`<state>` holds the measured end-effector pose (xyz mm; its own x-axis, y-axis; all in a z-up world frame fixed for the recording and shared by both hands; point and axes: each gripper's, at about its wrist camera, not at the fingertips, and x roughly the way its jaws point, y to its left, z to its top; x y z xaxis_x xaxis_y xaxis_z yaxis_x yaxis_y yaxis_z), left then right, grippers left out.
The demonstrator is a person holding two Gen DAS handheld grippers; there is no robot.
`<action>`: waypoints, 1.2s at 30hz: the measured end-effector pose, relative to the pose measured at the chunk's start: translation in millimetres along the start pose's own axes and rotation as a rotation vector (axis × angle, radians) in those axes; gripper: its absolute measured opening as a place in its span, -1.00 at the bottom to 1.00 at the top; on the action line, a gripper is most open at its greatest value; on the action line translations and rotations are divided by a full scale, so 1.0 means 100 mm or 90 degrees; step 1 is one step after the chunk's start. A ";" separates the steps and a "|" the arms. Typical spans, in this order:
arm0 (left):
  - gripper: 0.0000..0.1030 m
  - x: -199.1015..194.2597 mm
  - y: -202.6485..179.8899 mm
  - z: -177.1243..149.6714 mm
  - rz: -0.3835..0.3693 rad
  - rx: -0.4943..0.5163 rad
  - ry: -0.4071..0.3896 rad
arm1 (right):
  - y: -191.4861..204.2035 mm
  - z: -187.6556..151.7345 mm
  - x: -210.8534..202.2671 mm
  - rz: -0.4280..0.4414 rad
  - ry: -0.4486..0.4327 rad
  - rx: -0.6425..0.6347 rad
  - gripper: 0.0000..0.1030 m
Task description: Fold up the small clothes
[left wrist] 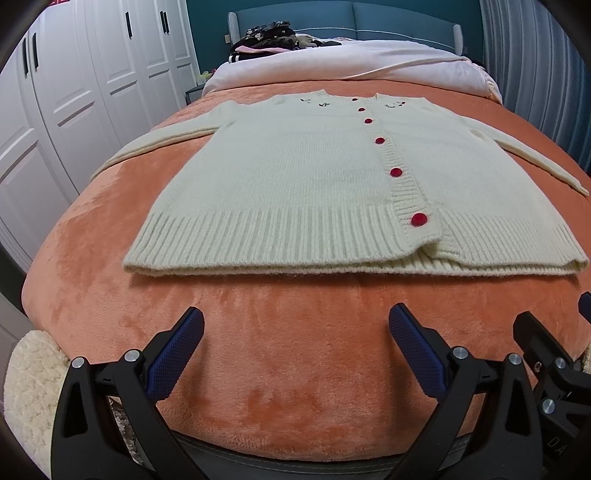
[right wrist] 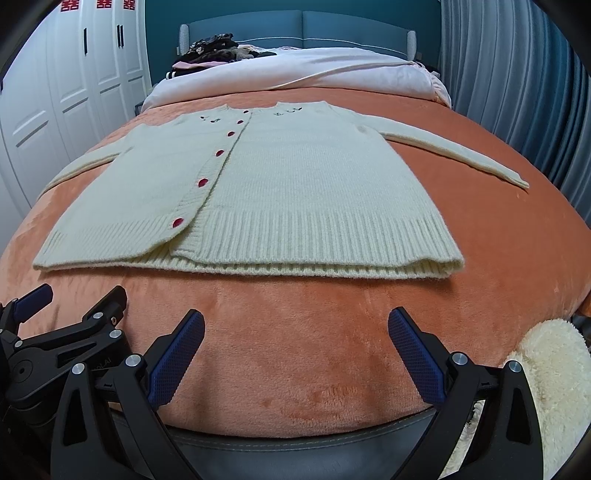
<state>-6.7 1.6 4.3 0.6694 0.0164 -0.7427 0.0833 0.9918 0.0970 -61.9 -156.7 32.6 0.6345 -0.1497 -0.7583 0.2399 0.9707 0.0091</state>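
Note:
A cream knit cardigan (left wrist: 295, 173) with red buttons (left wrist: 419, 219) lies flat and buttoned on the orange blanket (left wrist: 280, 332), both sleeves spread out to the sides. It also shows in the right wrist view (right wrist: 280, 192). My left gripper (left wrist: 295, 350) is open and empty, hovering over the blanket just short of the ribbed hem. My right gripper (right wrist: 295, 350) is open and empty too, beside the left one and equally short of the hem. The right gripper's edge shows in the left wrist view (left wrist: 546, 354), and the left gripper shows in the right wrist view (right wrist: 66, 325).
A pile of dark clothes (left wrist: 269, 37) and a white duvet (left wrist: 351, 62) lie at the head of the bed by the teal headboard (left wrist: 332, 18). White wardrobes (left wrist: 74, 92) stand left, grey curtains (right wrist: 517, 74) right. Fluffy cream fabric (right wrist: 546, 369) hangs at the near bed edge.

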 end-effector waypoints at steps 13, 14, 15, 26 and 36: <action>0.90 -0.01 0.00 -0.01 0.004 0.002 -0.003 | 0.02 0.00 -0.02 -0.003 -0.003 -0.004 0.90; 0.90 -0.01 0.00 -0.01 0.004 0.002 -0.004 | 0.02 0.00 -0.02 -0.003 -0.002 -0.004 0.90; 0.90 -0.01 0.01 -0.02 0.004 0.002 -0.004 | 0.02 0.00 -0.02 -0.003 -0.002 -0.004 0.90; 0.90 -0.01 0.01 -0.02 0.004 0.002 -0.004 | 0.02 -0.01 -0.02 -0.004 -0.002 -0.003 0.90; 0.90 -0.01 0.02 -0.02 0.006 0.002 -0.006 | 0.02 -0.01 -0.01 -0.004 -0.002 -0.003 0.90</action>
<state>-9.0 3.4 4.1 0.6768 0.0242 -0.7357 0.0798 0.9912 0.1060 -62.7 -154.0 33.2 0.6355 -0.1558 -0.7562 0.2398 0.9708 0.0015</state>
